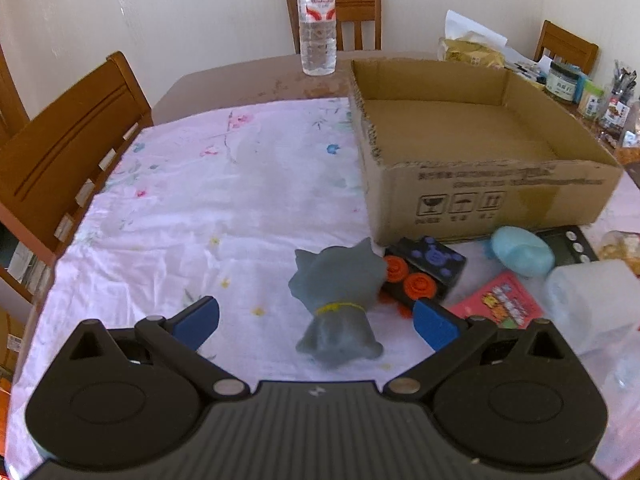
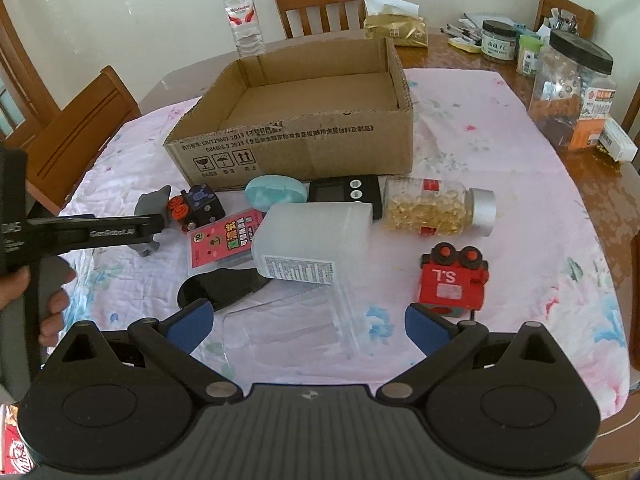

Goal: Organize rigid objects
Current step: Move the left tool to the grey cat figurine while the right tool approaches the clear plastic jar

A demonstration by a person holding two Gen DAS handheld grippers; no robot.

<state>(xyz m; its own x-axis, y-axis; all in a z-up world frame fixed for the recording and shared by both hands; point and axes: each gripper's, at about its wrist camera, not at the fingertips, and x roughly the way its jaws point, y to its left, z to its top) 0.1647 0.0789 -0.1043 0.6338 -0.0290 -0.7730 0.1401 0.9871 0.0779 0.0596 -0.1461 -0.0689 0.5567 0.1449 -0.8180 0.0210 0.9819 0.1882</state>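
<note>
A grey cat figure (image 1: 338, 304) lies on the pink cloth between the fingers of my open left gripper (image 1: 316, 322); neither pad touches it. It also shows in the right wrist view (image 2: 152, 204), partly hidden by the left gripper (image 2: 154, 226). Beside it lie a black toy train with orange wheels (image 1: 424, 270), a blue oval case (image 1: 522, 250) and a pink card (image 1: 500, 302). My right gripper (image 2: 306, 326) is open and empty above a clear box (image 2: 288, 328), near a frosted bottle (image 2: 312, 240) and a red toy train (image 2: 454, 280). An open cardboard box (image 2: 304, 148) stands behind.
A capsule jar (image 2: 434, 212) and a black scale (image 2: 346, 192) lie by the box. A water bottle (image 2: 244, 16), jars (image 2: 568, 92) and wooden chairs (image 1: 68, 152) ring the table. A black flat object (image 2: 224, 288) lies near the clear box.
</note>
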